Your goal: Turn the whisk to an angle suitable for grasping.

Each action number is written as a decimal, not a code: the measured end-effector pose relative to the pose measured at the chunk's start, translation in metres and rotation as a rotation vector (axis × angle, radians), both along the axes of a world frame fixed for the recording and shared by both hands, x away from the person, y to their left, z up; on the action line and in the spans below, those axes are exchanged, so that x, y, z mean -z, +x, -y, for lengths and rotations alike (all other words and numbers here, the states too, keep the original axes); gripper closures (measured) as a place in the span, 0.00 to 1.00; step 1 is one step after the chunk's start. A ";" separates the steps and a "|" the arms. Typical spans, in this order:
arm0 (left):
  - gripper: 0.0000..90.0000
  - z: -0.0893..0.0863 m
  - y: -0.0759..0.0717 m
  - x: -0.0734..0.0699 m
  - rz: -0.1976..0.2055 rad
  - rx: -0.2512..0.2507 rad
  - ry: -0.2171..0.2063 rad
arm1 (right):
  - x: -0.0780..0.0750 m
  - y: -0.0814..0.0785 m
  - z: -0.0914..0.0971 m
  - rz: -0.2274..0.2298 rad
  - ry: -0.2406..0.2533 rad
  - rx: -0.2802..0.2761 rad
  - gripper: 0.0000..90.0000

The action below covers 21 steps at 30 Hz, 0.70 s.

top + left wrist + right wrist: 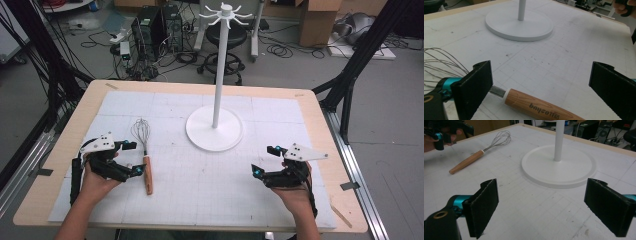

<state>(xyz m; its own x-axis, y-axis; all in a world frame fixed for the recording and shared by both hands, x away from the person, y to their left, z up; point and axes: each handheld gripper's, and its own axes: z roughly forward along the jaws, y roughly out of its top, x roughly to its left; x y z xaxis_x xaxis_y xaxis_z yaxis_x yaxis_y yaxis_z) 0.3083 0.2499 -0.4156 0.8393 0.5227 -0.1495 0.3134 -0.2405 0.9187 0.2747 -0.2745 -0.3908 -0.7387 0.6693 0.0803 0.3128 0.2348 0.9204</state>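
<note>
A whisk [147, 172] with a wooden handle and wire loops lies on the white mat [210, 180], left of centre. My left gripper [135, 158] stands open just left of it, jaws on either side of the handle's upper end. In the left gripper view, the handle [536, 107] runs between the wide-open jaws of the left gripper [541, 87], and the pads do not press on it. My right gripper [263, 160] rests open at the right side with nothing in it. The right gripper view looks past the open right gripper [546, 206] to the whisk [467, 161].
A white hook stand [215, 127] with a round base and a tall pole rises at the mat's middle back; its base [519, 25] lies ahead of the left gripper and also ahead of the right gripper [559, 168]. Beyond the wooden table edge [200, 86] are computer towers, a stool and cables.
</note>
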 end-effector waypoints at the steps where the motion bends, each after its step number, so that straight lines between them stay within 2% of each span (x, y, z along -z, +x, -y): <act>1: 0.06 0.000 0.001 0.001 -0.004 0.000 -0.006 | 0.000 0.001 0.000 -0.004 -0.001 0.002 0.12; 10: 0.06 0.003 -0.001 0.002 -0.013 -0.010 0.056 | 0.001 -0.002 0.000 -0.004 -0.024 0.013 0.12; 16: 0.06 0.002 -0.002 0.001 -0.009 -0.023 0.053 | -0.005 -0.004 -0.005 0.007 -0.023 0.008 0.12; 18: 0.06 0.002 -0.003 0.003 -0.017 -0.027 0.065 | -0.005 -0.004 -0.005 0.013 -0.025 0.005 0.12; 21: 0.06 0.005 -0.003 0.005 -0.026 -0.055 0.108 | -0.004 -0.004 -0.005 0.008 -0.027 0.009 0.12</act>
<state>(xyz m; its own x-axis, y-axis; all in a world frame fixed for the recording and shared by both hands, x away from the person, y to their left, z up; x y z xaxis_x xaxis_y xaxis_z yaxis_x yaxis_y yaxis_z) 0.3056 0.2451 -0.4207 0.8052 0.5824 -0.1115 0.3525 -0.3189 0.8798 0.2710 -0.2691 -0.3873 -0.7334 0.6775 0.0558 0.3072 0.2572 0.9162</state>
